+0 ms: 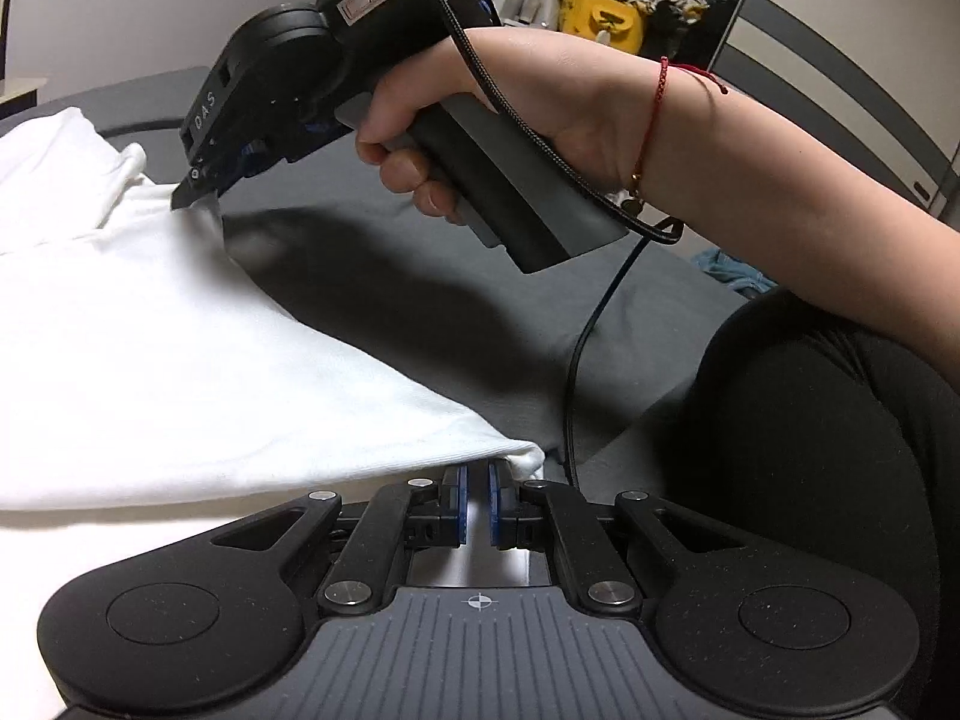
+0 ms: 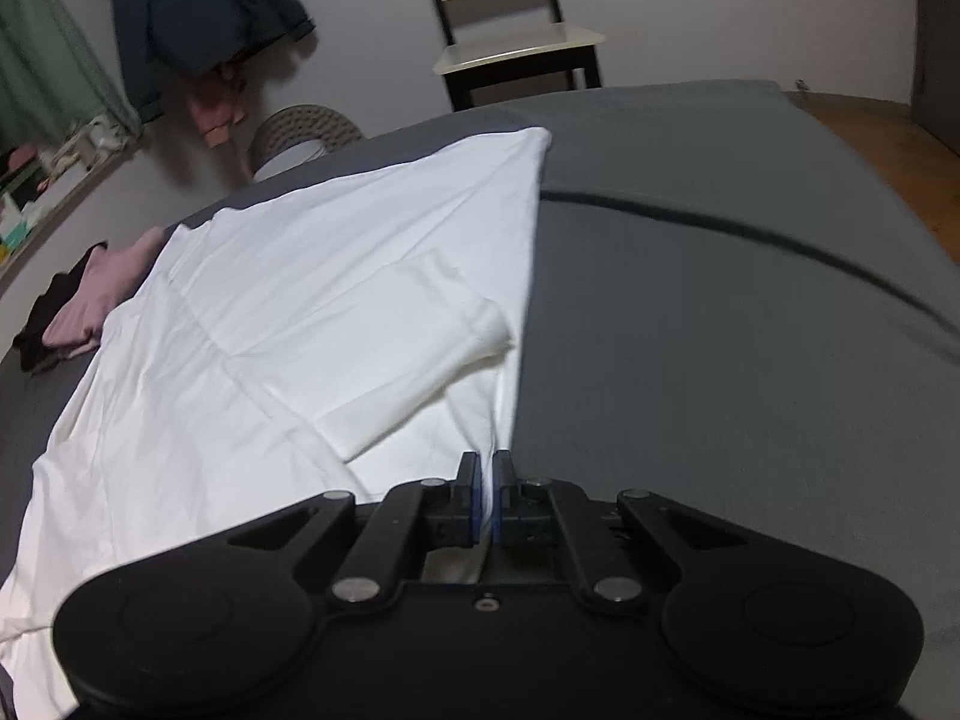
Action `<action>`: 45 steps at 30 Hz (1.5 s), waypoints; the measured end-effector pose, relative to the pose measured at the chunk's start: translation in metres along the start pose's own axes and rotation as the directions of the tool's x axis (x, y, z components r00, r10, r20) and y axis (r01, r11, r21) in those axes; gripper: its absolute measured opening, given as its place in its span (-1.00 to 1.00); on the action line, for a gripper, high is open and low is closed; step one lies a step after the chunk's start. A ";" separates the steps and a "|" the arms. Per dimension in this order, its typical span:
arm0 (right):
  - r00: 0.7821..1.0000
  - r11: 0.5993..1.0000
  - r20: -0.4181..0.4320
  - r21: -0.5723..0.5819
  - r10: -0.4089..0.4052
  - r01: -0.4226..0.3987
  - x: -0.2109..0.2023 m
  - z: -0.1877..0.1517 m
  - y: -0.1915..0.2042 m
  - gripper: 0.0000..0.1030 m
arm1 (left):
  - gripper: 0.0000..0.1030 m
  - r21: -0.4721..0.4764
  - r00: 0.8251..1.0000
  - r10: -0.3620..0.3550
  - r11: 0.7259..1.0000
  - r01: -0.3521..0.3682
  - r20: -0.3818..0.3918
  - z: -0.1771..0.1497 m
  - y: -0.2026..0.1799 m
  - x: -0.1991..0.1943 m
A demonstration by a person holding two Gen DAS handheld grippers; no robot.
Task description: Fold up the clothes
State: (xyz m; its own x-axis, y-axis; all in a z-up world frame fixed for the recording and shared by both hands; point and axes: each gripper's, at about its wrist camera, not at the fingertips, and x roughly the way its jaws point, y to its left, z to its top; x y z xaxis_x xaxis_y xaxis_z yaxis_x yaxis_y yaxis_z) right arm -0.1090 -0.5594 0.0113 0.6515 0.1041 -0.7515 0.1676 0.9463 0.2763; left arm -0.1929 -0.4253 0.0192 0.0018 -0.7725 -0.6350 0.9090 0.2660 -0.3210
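Note:
A white garment [image 1: 180, 348] lies spread on a grey bed [image 1: 420, 312]. At the bottom of the left wrist view my left gripper [image 1: 477, 495] is closed on the garment's near hem corner, with white cloth showing between the blue pads. A person's hand holds my right gripper [image 1: 195, 186], whose tip pinches the garment's far side edge. In the right wrist view the right gripper [image 2: 487, 501] is shut on a thin fold of the white garment [image 2: 288, 300] at its right edge. A folded sleeve [image 2: 432, 354] rests on top of the garment.
A pile of pink and black clothes [image 2: 72, 300] lies on the bed's left side. A chair [image 2: 522, 54] and a woven basket [image 2: 306, 129] stand past the bed, with wooden floor [image 2: 888, 168] on the right. A black cable [image 1: 576, 360] hangs beside the person's black-clad torso [image 1: 840, 450].

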 end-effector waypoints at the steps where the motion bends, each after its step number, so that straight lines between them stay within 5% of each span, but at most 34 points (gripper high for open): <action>1: 1.000 1.000 0.001 0.009 -0.001 0.001 0.000 0.000 -0.003 -0.92 | -0.92 -0.015 1.000 -0.019 1.000 0.019 -0.003 -0.001 0.002 -0.001; 9: 0.999 0.997 0.046 0.076 0.001 -0.004 0.000 0.001 -0.015 -0.91 | -0.92 -0.021 0.989 -0.141 0.990 0.140 -0.045 -0.010 0.001 -0.004; 16: 0.999 0.995 0.037 0.095 0.008 -0.012 0.000 0.002 -0.020 -0.91 | -0.92 0.025 0.965 -0.259 0.966 0.258 0.044 0.002 -0.009 -0.029; 19: 0.999 0.989 0.012 0.135 0.052 -0.053 -0.001 0.002 -0.023 -0.68 | -0.92 0.050 0.989 -0.117 0.992 0.113 0.086 0.008 -0.013 -0.039; 21: 0.996 0.986 0.013 0.146 0.084 -0.086 -0.008 0.003 -0.022 -0.29 | -0.92 0.074 0.997 0.005 0.997 -0.011 0.083 0.009 -0.014 -0.036; 25: 0.993 0.988 0.006 0.096 0.117 -0.117 -0.022 0.002 -0.013 -0.22 | -0.92 0.146 0.989 0.137 0.979 -0.142 0.049 0.007 -0.019 -0.023; 29: 0.993 0.994 -0.046 0.044 0.106 -0.104 -0.014 -0.006 -0.006 -0.31 | -0.92 0.119 0.984 0.142 0.981 -0.154 0.104 0.006 -0.023 -0.026; 31: 0.992 0.995 -0.067 0.009 0.104 -0.104 -0.006 -0.008 -0.001 -0.77 | -0.92 0.095 0.988 0.129 0.986 -0.137 0.089 0.008 -0.022 -0.021; 35: 0.998 0.998 -0.038 -0.022 0.058 -0.058 -0.013 -0.009 0.002 -0.85 | -0.92 0.091 0.992 0.113 0.989 -0.118 0.064 0.010 -0.025 -0.012; 41: 0.998 0.999 -0.050 0.031 0.044 -0.043 -0.009 -0.013 -0.011 -0.84 | -0.92 0.105 0.995 0.093 0.990 -0.097 0.046 0.000 -0.030 -0.015; 43: 0.997 0.998 -0.058 0.034 0.047 -0.045 -0.010 -0.012 -0.008 -0.70 | -0.92 0.120 0.994 0.087 0.988 -0.094 0.061 0.000 -0.034 -0.019; 45: 0.998 0.996 -0.033 0.067 0.053 -0.050 -0.017 -0.011 -0.010 -0.32 | -0.92 0.136 0.991 0.082 0.986 -0.096 0.105 0.000 -0.036 -0.028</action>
State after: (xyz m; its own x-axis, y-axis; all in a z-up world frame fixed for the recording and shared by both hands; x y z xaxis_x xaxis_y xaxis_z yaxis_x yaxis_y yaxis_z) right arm -0.1304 -0.5667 0.0148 0.6345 0.1639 -0.7554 0.1837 0.9173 0.3533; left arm -0.2253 -0.4133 0.0488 0.1199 -0.8047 -0.5815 0.9528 0.2578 -0.1603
